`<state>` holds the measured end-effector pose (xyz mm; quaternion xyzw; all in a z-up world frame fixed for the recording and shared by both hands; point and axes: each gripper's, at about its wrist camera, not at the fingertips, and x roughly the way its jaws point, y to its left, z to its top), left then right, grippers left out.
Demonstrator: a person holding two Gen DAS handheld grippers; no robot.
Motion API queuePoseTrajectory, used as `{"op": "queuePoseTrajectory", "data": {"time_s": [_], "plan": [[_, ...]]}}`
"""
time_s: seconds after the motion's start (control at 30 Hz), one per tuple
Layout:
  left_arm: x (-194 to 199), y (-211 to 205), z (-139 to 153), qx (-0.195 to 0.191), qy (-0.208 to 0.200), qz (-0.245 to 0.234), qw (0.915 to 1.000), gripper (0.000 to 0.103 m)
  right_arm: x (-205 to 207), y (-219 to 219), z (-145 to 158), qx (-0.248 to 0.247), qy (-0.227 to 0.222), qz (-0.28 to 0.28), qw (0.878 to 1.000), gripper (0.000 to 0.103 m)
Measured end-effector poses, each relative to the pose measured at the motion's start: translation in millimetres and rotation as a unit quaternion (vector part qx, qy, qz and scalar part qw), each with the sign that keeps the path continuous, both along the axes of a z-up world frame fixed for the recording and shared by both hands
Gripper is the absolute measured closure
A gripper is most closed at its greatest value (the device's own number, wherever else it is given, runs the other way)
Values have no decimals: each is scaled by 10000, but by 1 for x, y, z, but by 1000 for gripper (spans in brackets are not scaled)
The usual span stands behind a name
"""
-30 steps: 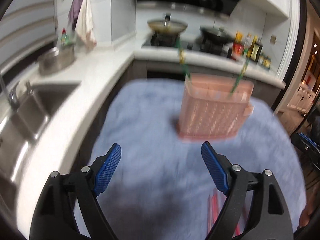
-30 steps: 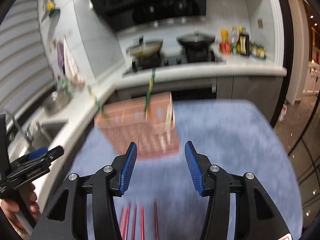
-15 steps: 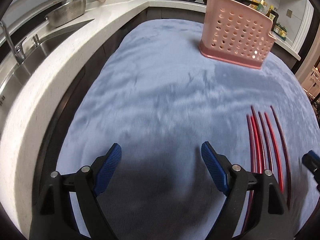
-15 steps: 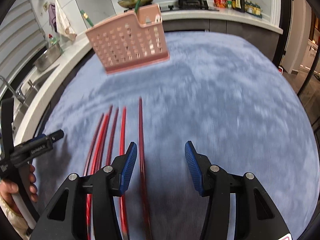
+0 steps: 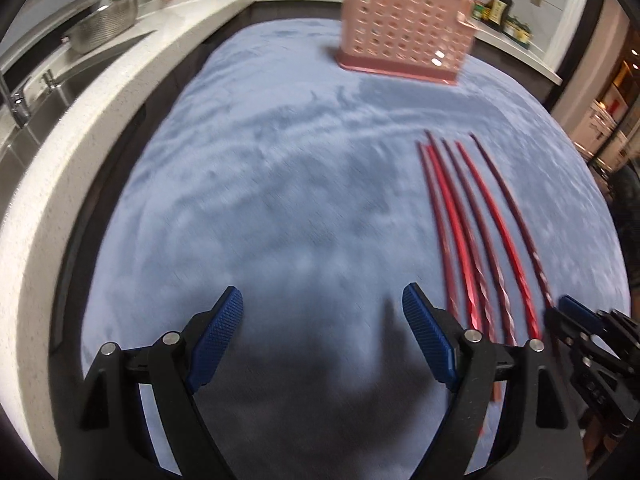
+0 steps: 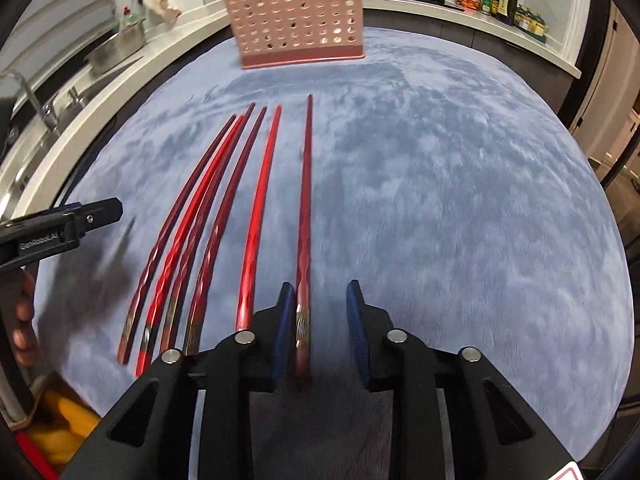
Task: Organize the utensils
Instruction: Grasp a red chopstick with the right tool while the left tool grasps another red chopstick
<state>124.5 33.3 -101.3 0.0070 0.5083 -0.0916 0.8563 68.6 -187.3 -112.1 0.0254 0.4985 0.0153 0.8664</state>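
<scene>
Several red chopsticks [image 6: 224,216] lie side by side on the blue cloth [image 6: 440,200]; they also show in the left wrist view [image 5: 472,232]. A pink perforated utensil holder [image 6: 298,20] stands upright at the far end, also in the left wrist view [image 5: 404,28]. My right gripper [image 6: 320,312] is low over the cloth, its jaws partly closed around the thick end of the rightmost chopstick [image 6: 306,200], with a gap still showing. My left gripper [image 5: 322,328] is wide open and empty, left of the chopsticks.
A white counter [image 5: 80,120] with a sink [image 5: 24,112] and steel bowl [image 5: 104,28] runs along the left. A stove with pans and sauce bottles [image 6: 492,0] lies behind the holder. The left gripper [image 6: 60,228] shows at the left of the right wrist view.
Both grippers tilted down and dropped toward the cloth. My right gripper came over the rightmost chopstick and its jaws narrowed around it. The left gripper stayed open.
</scene>
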Motion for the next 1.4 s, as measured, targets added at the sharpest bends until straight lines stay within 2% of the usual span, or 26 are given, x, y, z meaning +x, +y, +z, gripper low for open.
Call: {"op": "queuePoseTrajectory", "data": {"time_s": [0.23, 0.33, 0.4, 0.63, 0.93, 1.1, 1.27, 1.4], "plan": [[-21, -12, 0, -50, 110, -397, 9991, 26, -16, 0, -2, 73, -10, -14, 10000, 91], [-30, -21, -2, -65, 202, -675, 9975, 30, -20, -1, -2, 77, -23, -14, 10000, 95], [-34, -26, -4, -87, 271, -823, 9962, 38, -23, -1, -2, 86, -32, -28, 10000, 95], [-49, -43, -9, -77, 407, -1297, 9907, 45, -32, -3, 1, 118, -73, -91, 9999, 95], [-56, -46, -12, -7, 475, -1375, 9894, 62, -36, -3, 2, 128, -102, -133, 9998, 95], [-59, -48, -13, -4, 485, -1452, 9882, 75, -37, -2, 3, 98, -110, -108, 9998, 95], [-59, -48, -13, -69, 494, -1485, 9877, 95, -37, 0, 3, 86, -111, -85, 9999, 95], [-59, -45, -8, -85, 399, -1421, 9890, 96, -37, 2, 6, 45, -163, -55, 9998, 95]]}}
